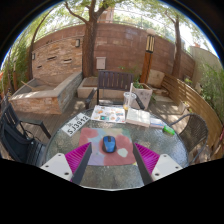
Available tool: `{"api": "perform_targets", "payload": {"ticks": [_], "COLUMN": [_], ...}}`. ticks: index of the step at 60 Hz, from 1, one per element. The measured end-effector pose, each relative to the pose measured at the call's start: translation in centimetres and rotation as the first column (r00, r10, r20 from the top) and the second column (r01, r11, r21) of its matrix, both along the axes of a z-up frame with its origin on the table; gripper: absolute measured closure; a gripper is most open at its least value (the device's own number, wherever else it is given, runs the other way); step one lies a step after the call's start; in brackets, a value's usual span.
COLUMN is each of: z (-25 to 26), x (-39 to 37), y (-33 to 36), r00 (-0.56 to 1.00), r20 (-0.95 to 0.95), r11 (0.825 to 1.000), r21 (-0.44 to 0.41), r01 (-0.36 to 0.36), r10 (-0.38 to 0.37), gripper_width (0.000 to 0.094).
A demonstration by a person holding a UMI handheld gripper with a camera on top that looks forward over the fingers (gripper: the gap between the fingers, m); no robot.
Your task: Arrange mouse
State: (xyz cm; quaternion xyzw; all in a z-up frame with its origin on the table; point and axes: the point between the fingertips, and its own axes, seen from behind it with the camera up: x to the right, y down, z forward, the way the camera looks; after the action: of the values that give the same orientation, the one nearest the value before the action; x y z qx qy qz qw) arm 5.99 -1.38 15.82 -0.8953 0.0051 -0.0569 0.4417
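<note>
A blue computer mouse (109, 145) rests on a reddish mouse mat (99, 135) with pale patches, on a round grey stone-topped table (112, 172). My gripper (112, 158) hovers over the near part of the table with its two magenta-padded fingers (78, 157) spread wide. The mouse lies between the fingers and slightly ahead of their tips, with a clear gap on each side. Nothing is held.
Beyond the mat lie open magazines or papers (120, 115), a licence plate (75, 124) to the left, and a small green object (169, 130) to the right. A white cup (130, 99) stands further back. Dark patio chairs (20, 135) surround the table; brick walls and trees behind.
</note>
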Motion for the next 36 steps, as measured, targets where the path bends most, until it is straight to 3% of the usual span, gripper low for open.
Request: {"api": "perform_targets", "payload": {"ticks": [16, 36], "z": [3.9, 4.6], "x": [-0.7, -0.8], "y": [-7.7, -9.3], "r00": [0.999, 0.999], "r20": [0.020, 0.012], "r11": [0.999, 0.999], "r21": [0.006, 0.008], "r01": [0.035, 0.037], "r10": [-0.035, -0.037], "gripper_width": [0.0089, 0.0090]}}
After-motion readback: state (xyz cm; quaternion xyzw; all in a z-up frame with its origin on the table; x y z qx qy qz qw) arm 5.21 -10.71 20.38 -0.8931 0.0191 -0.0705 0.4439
